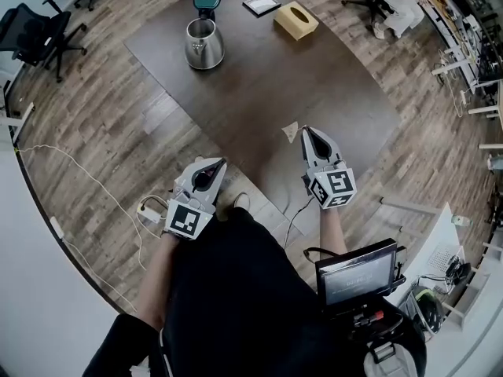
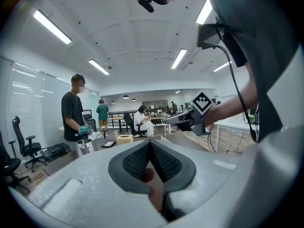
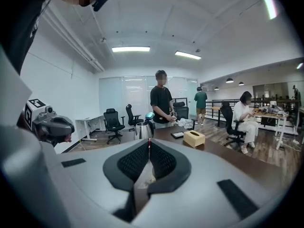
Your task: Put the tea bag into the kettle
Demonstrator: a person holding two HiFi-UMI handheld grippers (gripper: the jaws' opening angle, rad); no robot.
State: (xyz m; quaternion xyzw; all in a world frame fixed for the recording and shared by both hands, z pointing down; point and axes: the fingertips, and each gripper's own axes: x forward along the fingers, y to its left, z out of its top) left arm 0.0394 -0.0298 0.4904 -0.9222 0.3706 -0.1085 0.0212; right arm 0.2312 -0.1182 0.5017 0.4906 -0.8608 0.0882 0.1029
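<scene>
A steel kettle (image 1: 203, 44) stands near the far left end of the dark table (image 1: 267, 85); it also shows in the left gripper view (image 2: 84, 147) and in the right gripper view (image 3: 143, 130). My right gripper (image 1: 305, 132) hangs over the table's near edge, shut on a pale tea bag (image 1: 291, 130). In the right gripper view (image 3: 148, 144) the tea bag (image 3: 142, 182) shows as tan paper between the pads. My left gripper (image 1: 222, 162) is off the table over the floor, far from the kettle. Its jaws (image 2: 150, 144) are shut with nothing clearly held.
A teal round object (image 1: 207, 0) sits just behind the kettle. A tan tissue box (image 1: 295, 20) and a black tablet (image 1: 261, 5) lie at the far end. A person (image 3: 161, 101) stands at that end. Office chairs (image 1: 39, 34) and floor cables (image 1: 94, 183) ring the table.
</scene>
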